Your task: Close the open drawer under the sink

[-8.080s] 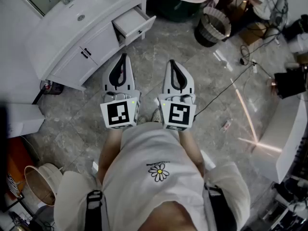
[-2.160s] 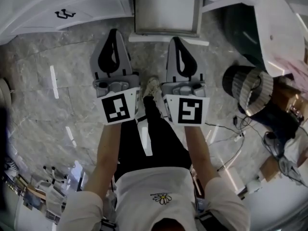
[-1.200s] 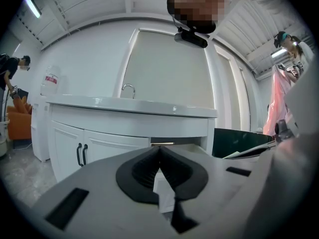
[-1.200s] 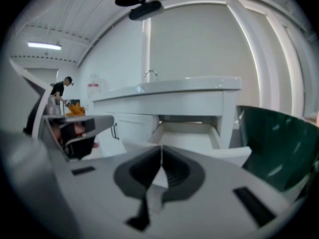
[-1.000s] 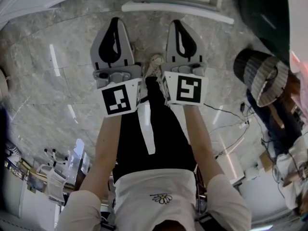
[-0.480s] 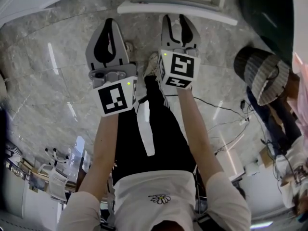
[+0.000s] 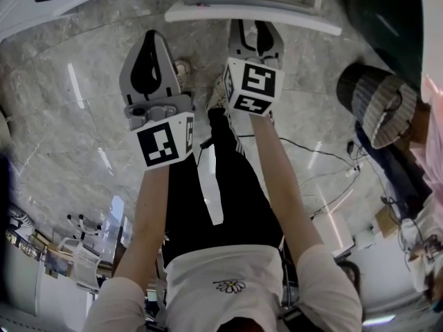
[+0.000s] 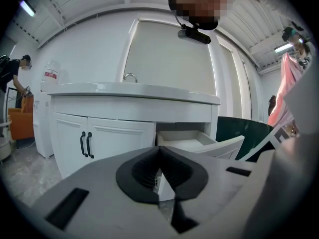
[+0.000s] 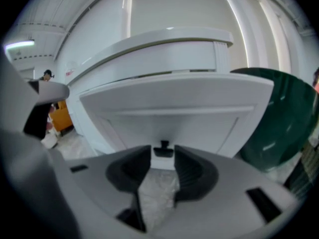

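My right fingers (image 9: 192, 172) stood wide with nothing between them, just short of the black handle (image 9: 163, 151) on the open drawer (image 9: 174, 108). My left fingers (image 8: 139, 173) were pressed together near its left edge, with bare floor (image 7: 69, 116) all around.

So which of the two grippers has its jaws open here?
The right gripper: its jaws stand apart, and the black drawer handle shows in the gap between them. The left gripper has its jaws together at the tips, with nothing between them.
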Motion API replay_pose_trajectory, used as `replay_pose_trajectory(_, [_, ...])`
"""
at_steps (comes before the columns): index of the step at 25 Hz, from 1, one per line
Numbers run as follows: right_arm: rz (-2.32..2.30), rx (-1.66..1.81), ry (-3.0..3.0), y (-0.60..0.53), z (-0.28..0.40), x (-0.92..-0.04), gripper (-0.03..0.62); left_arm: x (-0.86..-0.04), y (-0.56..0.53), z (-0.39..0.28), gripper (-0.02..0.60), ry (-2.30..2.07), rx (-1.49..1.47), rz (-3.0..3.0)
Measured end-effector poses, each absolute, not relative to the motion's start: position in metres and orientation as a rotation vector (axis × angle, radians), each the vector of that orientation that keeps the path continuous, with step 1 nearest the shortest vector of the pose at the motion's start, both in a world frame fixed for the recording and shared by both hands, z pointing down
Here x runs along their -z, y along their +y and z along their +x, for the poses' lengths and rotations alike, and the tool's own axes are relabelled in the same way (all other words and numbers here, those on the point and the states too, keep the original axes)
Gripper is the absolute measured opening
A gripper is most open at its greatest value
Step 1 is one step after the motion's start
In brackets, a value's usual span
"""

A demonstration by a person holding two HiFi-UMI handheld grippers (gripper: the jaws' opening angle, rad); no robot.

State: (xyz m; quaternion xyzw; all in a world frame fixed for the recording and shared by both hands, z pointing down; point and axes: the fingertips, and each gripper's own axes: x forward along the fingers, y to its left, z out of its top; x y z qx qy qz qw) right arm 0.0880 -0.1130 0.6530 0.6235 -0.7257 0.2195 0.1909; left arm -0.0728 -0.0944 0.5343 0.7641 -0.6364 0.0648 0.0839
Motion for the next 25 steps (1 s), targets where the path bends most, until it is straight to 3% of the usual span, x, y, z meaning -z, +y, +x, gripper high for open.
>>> replay_pose_trajectory(25, [1.715,-0.6,-2.078,-0.119,0.093,-0.657,0.144,-0.538,-0.092,-0.087,0.021,-1.948,-0.124,2.202])
